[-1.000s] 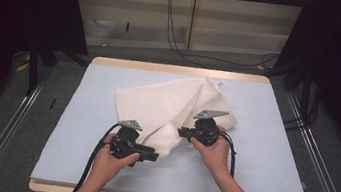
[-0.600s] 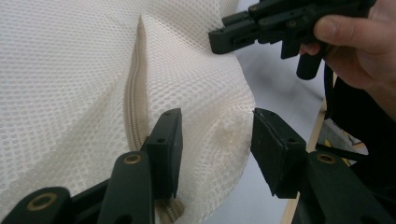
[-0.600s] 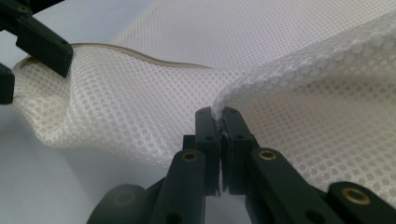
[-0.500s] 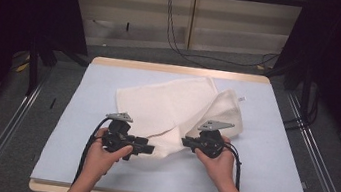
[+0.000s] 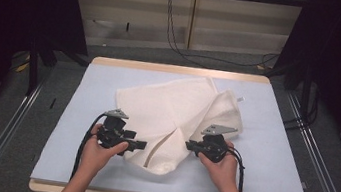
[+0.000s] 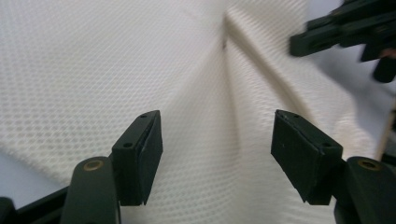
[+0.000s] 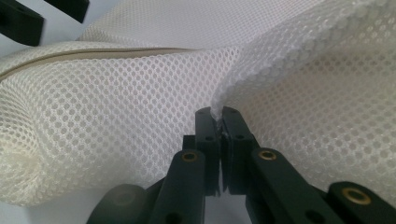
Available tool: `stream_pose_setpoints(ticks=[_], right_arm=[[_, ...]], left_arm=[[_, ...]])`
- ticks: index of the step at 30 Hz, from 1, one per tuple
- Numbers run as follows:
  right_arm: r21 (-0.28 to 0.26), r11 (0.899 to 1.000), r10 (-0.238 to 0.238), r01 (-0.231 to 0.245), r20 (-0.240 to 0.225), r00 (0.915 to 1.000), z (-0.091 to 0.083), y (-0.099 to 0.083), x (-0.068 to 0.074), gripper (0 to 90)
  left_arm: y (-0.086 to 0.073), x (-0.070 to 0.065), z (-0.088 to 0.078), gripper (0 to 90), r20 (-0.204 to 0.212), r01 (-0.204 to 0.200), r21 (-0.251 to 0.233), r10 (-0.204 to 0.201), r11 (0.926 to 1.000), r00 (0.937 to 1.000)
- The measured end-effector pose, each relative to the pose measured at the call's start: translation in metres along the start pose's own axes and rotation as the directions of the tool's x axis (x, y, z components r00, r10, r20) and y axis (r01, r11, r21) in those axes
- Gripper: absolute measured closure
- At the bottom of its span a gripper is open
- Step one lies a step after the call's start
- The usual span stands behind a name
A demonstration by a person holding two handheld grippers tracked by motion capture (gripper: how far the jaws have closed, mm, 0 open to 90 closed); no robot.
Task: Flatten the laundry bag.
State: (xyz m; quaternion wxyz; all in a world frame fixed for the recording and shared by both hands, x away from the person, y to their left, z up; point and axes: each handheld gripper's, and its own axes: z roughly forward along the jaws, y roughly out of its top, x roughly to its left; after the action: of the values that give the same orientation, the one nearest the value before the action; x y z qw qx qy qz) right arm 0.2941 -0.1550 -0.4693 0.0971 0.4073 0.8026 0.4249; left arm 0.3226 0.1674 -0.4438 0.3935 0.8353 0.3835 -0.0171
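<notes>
White mesh cloth (image 5: 175, 122) is spread, partly folded, across the middle of the pale blue table (image 5: 280, 162), with bare margin left all round. Its near edge is pinched by the right gripper (image 7: 219, 116). The left gripper (image 6: 217, 149), jaws just opened, is held apart above the cloth.

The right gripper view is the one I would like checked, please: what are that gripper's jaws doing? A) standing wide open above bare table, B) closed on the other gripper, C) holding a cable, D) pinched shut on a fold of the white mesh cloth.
D: in the right gripper view the right gripper has its two black jaws pressed together with an edge of the white mesh cloth caught between them.
</notes>
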Motion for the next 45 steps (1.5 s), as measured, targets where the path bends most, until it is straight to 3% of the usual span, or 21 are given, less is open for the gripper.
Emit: stream_pose_setpoints(ticks=[2, 5, 8, 12, 16, 20, 23, 24, 29, 32, 33, 35, 37, 39, 40, 41, 42, 43, 45], right_arm=[[0.001, 1.0, -0.005, 0.005, 0.0, 1.0, -0.002, -0.001, 0.001, 86.5], [-0.002, 1.0, -0.023, 0.023, -0.002, 0.9997, -0.006, -0.003, 0.004, 86.4], [0.0, 1.0, -0.03, 0.03, -0.005, 0.9995, -0.009, -0.005, 0.006, 86.4], [0.002, 1.0, -0.026, 0.026, -0.013, 0.9996, -0.011, -0.008, 0.006, 86.4], [0.0, 1.0, -0.021, 0.021, -0.02, 0.9996, -0.012, -0.009, 0.005, 86.4], [-0.002, 1.0, -0.02, 0.02, -0.02, 0.9996, -0.012, -0.01, 0.005, 86.4], [-0.003, 1.0, -0.019, 0.019, -0.021, 0.9996, -0.011, -0.011, 0.005, 86.4], [-0.001, 1.0, -0.013, 0.013, -0.022, 0.9997, -0.011, -0.011, 0.005, 86.4], [-0.003, 1.0, -0.009, 0.009, -0.022, 0.9997, -0.011, -0.011, 0.005, 86.4], [-0.002, 1.0, -0.01, 0.01, -0.019, 0.9998, -0.01, -0.011, 0.005, 86.4], [-0.001, 1.0, -0.009, 0.009, -0.018, 0.9998, -0.01, -0.011, 0.006, 86.4], [0.001, 1.0, -0.01, 0.01, -0.019, 0.9998, -0.01, -0.01, 0.005, 86.4], [0.001, 1.0, -0.011, 0.011, -0.017, 0.9998, -0.009, -0.01, 0.005, 86.4], [0.001, 1.0, -0.01, 0.01, -0.017, 0.9998, -0.009, -0.01, 0.005, 86.4], [0.0, 1.0, -0.01, 0.01, -0.017, 0.9998, -0.009, -0.01, 0.005, 86.4], [-0.001, 1.0, -0.012, 0.012, -0.018, 0.9998, -0.01, -0.01, 0.005, 86.4], [-0.003, 1.0, -0.008, 0.008, -0.018, 0.9998, -0.01, -0.009, 0.005, 86.4], [-0.004, 1.0, -0.012, 0.012, -0.019, 0.9997, -0.01, -0.009, 0.005, 86.4], [-0.01, 1.0, -0.011, 0.011, -0.022, 0.9997, -0.011, -0.009, 0.004, 86.4]], left_arm=[[-0.002, 0.003, 0.005, 35.2, -0.031, -0.021, 0.014, 0.021, 0.9997, 0.9993], [-0.006, 0.009, 0.011, 38.0, -0.03, -0.025, 0.041, 0.026, 0.9988, 0.9992], [-0.01, 0.014, 0.015, 39.7, -0.056, -0.042, 0.065, 0.046, 0.997, 0.9974], [-0.012, 0.016, 0.017, 39.5, -0.053, -0.046, 0.055, 0.049, 0.9974, 0.9974], [-0.012, 0.019, 0.011, 40.7, -0.122, -0.022, 0.023, 0.024, 0.9995, 0.9922], [-0.014, 0.021, 0.01, 37.8, -0.097, -0.057, 0.046, 0.062, 0.9973, 0.9933], [-0.015, 0.017, 0.015, 37.1, -0.098, -0.067, 0.061, 0.073, 0.9958, 0.9925], [-0.016, 0.015, 0.017, 38.2, -0.119, -0.076, 0.059, 0.083, 0.9953, 0.9894], [-0.015, 0.009, 0.018, 47.5, -0.184, -0.134, 0.102, 0.151, 0.9858, 0.9713], [-0.015, 0.004, 0.021, 55.5, -0.218, -0.115, 0.087, 0.132, 0.9895, 0.9669], [-0.015, 0.002, 0.021, 58.3, -0.245, -0.129, 0.105, 0.152, 0.986, 0.9575], [-0.015, -0.001, 0.023, 68.2, -0.248, -0.114, 0.089, 0.133, 0.9895, 0.9596], [-0.014, -0.003, 0.024, 75.3, -0.237, -0.115, 0.101, 0.136, 0.9882, 0.962], [-0.013, -0.003, 0.025, 88.2, -0.236, -0.087, 0.095, 0.107, 0.9917, 0.9657], [-0.012, -0.004, 0.026, 89.3, -0.241, -0.061, 0.078, 0.078, 0.9951, 0.9673], [-0.011, -0.003, 0.026, 90.0, -0.24, -0.071, 0.098, 0.093, 0.9927, 0.9663], [-0.01, -0.003, 0.027, 90.0, -0.245, -0.042, 0.076, 0.059, 0.9963, 0.9676], [-0.009, -0.001, 0.026, 90.0, -0.241, -0.054, 0.094, 0.075, 0.9941, 0.9676], [-0.008, 0.002, 0.027, 90.0, -0.264, -0.042, 0.073, 0.06, 0.9964, 0.9625]])
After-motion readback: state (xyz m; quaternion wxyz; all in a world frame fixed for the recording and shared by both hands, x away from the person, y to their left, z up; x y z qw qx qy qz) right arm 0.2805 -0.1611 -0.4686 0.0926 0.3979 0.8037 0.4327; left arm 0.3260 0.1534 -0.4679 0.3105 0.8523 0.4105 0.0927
